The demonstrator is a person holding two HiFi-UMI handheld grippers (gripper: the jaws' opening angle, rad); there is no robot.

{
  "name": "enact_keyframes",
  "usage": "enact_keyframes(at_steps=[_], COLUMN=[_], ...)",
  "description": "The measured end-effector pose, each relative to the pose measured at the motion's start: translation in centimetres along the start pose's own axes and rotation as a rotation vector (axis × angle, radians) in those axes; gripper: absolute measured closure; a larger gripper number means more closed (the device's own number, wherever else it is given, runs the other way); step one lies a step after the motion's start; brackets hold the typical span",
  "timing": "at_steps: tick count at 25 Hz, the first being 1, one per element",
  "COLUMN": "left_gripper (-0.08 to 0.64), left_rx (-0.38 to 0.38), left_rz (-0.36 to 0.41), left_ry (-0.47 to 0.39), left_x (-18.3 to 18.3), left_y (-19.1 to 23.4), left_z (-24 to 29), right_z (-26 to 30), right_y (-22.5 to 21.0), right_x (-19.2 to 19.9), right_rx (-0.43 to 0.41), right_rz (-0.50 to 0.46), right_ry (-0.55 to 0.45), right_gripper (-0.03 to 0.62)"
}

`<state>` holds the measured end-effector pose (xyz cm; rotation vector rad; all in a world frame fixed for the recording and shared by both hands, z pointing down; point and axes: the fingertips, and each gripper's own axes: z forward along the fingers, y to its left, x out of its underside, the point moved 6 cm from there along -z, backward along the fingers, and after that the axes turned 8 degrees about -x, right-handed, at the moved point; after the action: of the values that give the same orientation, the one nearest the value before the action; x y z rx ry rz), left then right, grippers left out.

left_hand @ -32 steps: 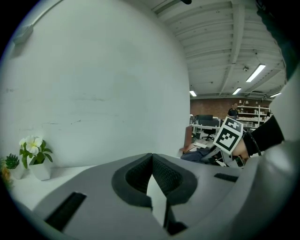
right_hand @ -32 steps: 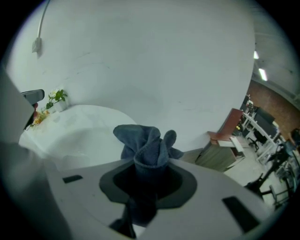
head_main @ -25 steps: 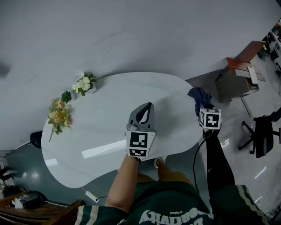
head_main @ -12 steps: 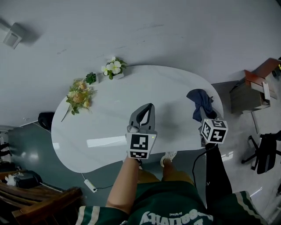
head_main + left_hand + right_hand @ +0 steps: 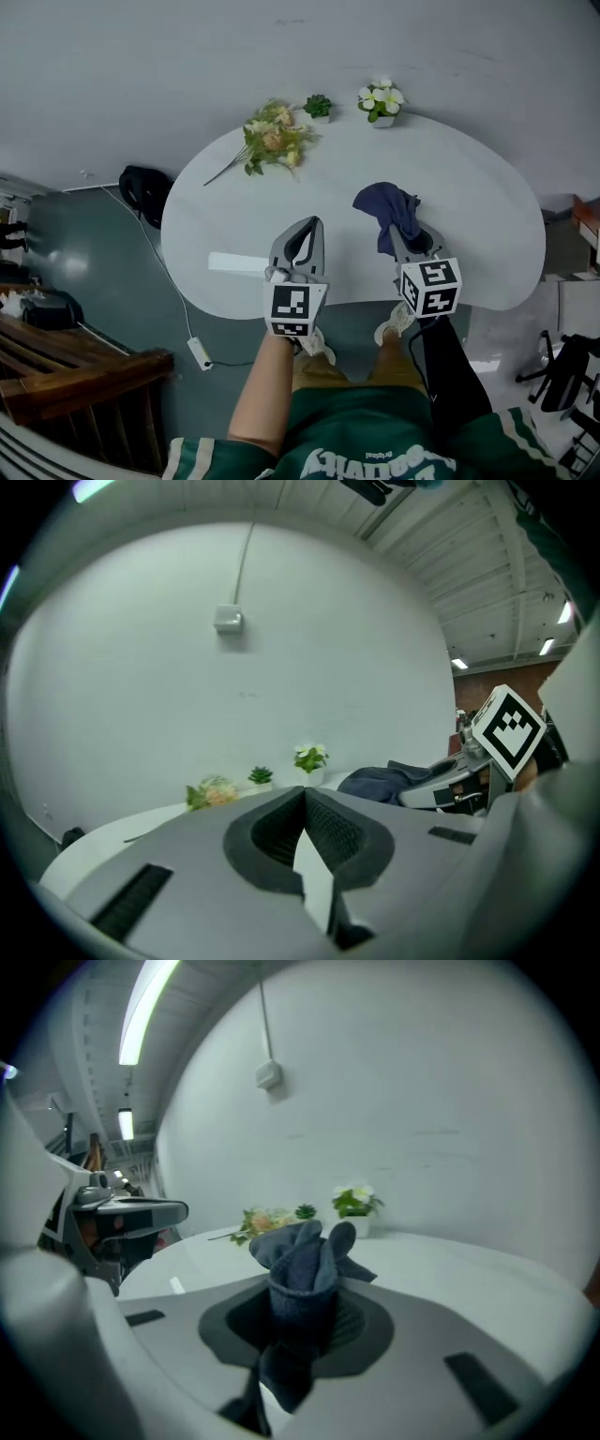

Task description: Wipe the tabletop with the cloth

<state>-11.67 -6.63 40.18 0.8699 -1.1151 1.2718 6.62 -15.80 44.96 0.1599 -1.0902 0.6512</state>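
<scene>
- The right tongs (image 5: 305,1283) are clamped on the cloth (image 5: 302,1241). The dark blue fabric bunches out past the tips and a tail hangs back between the jaws.
- In the head view the cloth (image 5: 386,208) sits over the right middle of the white surface (image 5: 478,225). Whether it touches the surface cannot be told.
- Half a second ago the cloth was out by the right end of the surface. It is now further in and nearer the flowers.
- The left tongs (image 5: 303,794) are closed tip to tip with nothing between them, as before. They are over the near edge, left of the cloth and apart from it.
- Both marker cubes are level with the near edge, the right one just right of the left. Earlier the right cube was well off to the right.
- The view has swung. The bouquet (image 5: 272,139), the small green plant (image 5: 319,105) and the white flowers (image 5: 380,99) now line the far edge at the middle. Earlier they were at the far left.
- A black bag (image 5: 142,192) is on the floor to the left of the surface, and a white power strip (image 5: 200,353) lies on the floor at the near left.
</scene>
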Motion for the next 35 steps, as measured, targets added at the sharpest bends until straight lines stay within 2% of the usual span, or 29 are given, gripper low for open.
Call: enact_keyframes(at_steps=[10,14,18,21,23,29,35], left_gripper=[0.563,0.563,0.563,0.563,0.563,0.563,0.563], left_rx=[-0.237,-0.341,-0.421,-0.446,-0.451,-0.431,-0.331], left_rz=[-0.027,-0.049,-0.082,-0.099,-0.107,-0.127,-0.131], left_ry=[0.027,0.054,0.078,0.093,0.102,0.108,0.104], left_x=[7.0,9.3,11.3,12.5,13.3,14.6,14.2], left_y=[22.9,28.7,32.0,33.0,33.3,33.1,30.4], left_z=[-14.9,-20.1,-23.8,-25.7,-26.2,-25.7,-22.6], right_z=[13.5,17.2,20.4,21.8,22.0,22.5,21.4], right_y=[28.9,37.7,43.7,46.6,47.3,45.3,40.8], right_x=[1.9,3.5,5.7,8.5,9.9,9.9,9.4], right_rx=[-0.317,-0.435,-0.494,-0.529,-0.526,-0.449,-0.337], right_rz=[-0.052,-0.107,-0.152,-0.160,-0.198,-0.210,-0.229], right_ry=[0.066,0.132,0.229,0.363,0.406,0.412,0.418], right_gripper=[0.499,0.498,0.499,0.499,0.502,0.502,0.503])
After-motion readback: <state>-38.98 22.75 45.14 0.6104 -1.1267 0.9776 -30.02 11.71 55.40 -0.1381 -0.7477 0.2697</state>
